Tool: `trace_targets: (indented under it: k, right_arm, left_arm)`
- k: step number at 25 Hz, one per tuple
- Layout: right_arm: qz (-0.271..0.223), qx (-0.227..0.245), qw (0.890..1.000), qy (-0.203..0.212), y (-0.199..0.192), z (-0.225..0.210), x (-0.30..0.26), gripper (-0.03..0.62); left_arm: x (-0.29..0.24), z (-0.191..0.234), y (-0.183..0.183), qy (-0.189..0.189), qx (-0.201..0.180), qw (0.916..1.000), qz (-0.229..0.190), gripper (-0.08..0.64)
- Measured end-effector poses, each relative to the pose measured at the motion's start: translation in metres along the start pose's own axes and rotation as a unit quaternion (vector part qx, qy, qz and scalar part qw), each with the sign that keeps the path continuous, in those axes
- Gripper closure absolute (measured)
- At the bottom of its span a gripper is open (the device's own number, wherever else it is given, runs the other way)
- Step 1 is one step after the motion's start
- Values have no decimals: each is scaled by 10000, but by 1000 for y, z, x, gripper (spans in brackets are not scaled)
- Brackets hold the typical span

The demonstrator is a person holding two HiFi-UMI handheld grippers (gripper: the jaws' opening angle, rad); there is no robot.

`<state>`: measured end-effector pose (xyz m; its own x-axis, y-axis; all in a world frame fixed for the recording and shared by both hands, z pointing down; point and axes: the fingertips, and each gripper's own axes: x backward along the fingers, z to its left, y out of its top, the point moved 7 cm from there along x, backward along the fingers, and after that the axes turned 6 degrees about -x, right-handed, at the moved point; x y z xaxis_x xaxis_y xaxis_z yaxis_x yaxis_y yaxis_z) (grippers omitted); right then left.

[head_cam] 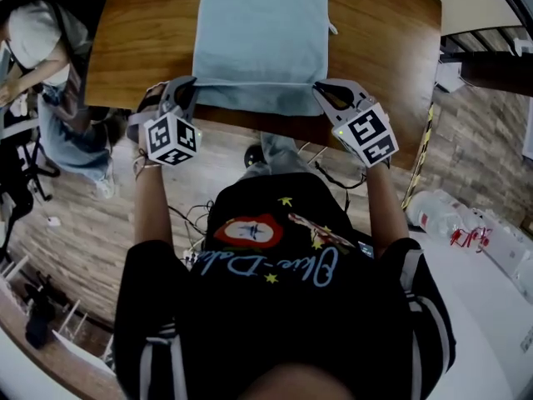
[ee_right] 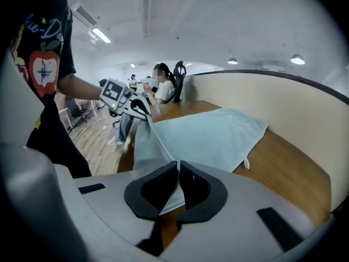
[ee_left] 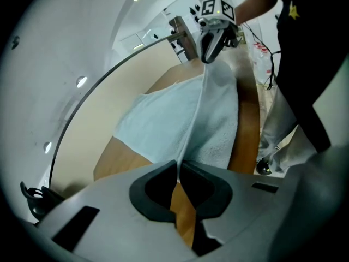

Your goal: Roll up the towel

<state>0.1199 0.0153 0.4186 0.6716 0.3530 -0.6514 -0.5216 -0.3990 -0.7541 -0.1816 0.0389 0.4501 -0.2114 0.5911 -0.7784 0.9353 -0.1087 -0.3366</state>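
The left tool is clamped on the near left corner of the pale blue rectangular terry-cloth towel. In the left gripper view its dark pads press together, and a taut line of cloth runs out from between them.

The towel lies flat on the brown wooden tabletop and stretches away from the person, its far end cut off at the top of the head view. Its near end sits at the tabletop's near edge. There it is raised a little and pulled straight between the two tools, with a short strip falling on the person's side of that line. No rolled thickness shows yet.

The right tool is closed on the near right corner in the same way, with cloth pinched between its pads.

This looks like the very start of the roll: the near end is gripped, but the first turn has not been made. The next move probably calls for both tools to carry that edge forward over the flat cloth together. Pull and height should be kept equal on both sides, so the first tuck lands square and the roll does not skew to one side.
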Motion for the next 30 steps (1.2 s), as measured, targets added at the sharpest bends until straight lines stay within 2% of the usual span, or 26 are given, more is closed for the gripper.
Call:
trace_targets:
  k: [4, 7, 8, 9, 12, 14, 15, 16, 18, 20, 21, 23, 25, 28, 30]
  right_arm:
    - [246, 153, 9995, -134, -5, -8, -13, 578]
    - [369, 213, 9988, -241, -11, -9, -18, 566]
    - [374, 219, 9986, -287, -12, -10, -18, 528]
    - [345, 227, 9986, -345, -12, -11, -17, 499]
    - [26, 354, 9984, -446, -2, -11, -3, 495]
    - [-199, 515, 9980, -314, 4, -3, 10, 495]
    - [-251, 630, 9975, -192, 4, 5, 15, 495]
    - [-250, 780, 9966, -55, 3, 13, 18, 495]
    - [-106, 1189, 9926, 198, -4, 31, 21, 495]
    - [144, 1643, 9856, 379, -13, 46, 16, 489]
    - [305, 1851, 9813, 427, -19, 51, 12, 476]
    - [663, 2249, 9712, 426, -29, 54, 3, 468]
    - [939, 2525, 9623, 370, -37, 51, -4, 466]
    - [1046, 2562, 9603, 363, -42, 45, -12, 470]
    - [1029, 2469, 9625, 464, -42, 43, -13, 542]
  left_arm:
    - [-11, 3, 0, 165, 67, 9997, 172, 538]
    - [-11, 4, -5, 331, 304, 9987, 246, 441]
    - [-9, 6, -7, 396, 418, 9980, 246, 429]
    - [-7, 8, -9, 470, 540, 9972, 230, 419]
    - [11, 19, -13, 790, 992, 9919, 47, 413]
    - [28, 21, -13, 907, 1094, 9897, -168, 413]
    - [35, 17, -10, 849, 923, 9918, -238, 413]
    - [38, 9, -8, 710, 589, 9954, -242, 413]
    - [35, -13, -3, 293, -299, 9991, -81, 413]
    - [24, -34, -2, -91, -1005, 9949, 91, 413]
    - [20, -41, -3, -213, -1219, 9922, 134, 413]
    - [13, -47, -4, -323, -1377, 9898, 172, 414]
    - [8, -46, -2, -310, -1355, 9901, 164, 419]
    - [5, -45, -2, -324, -1436, 9888, 227, 467]
    - [5, -45, -2, -412, -1414, 9888, 250, 498]
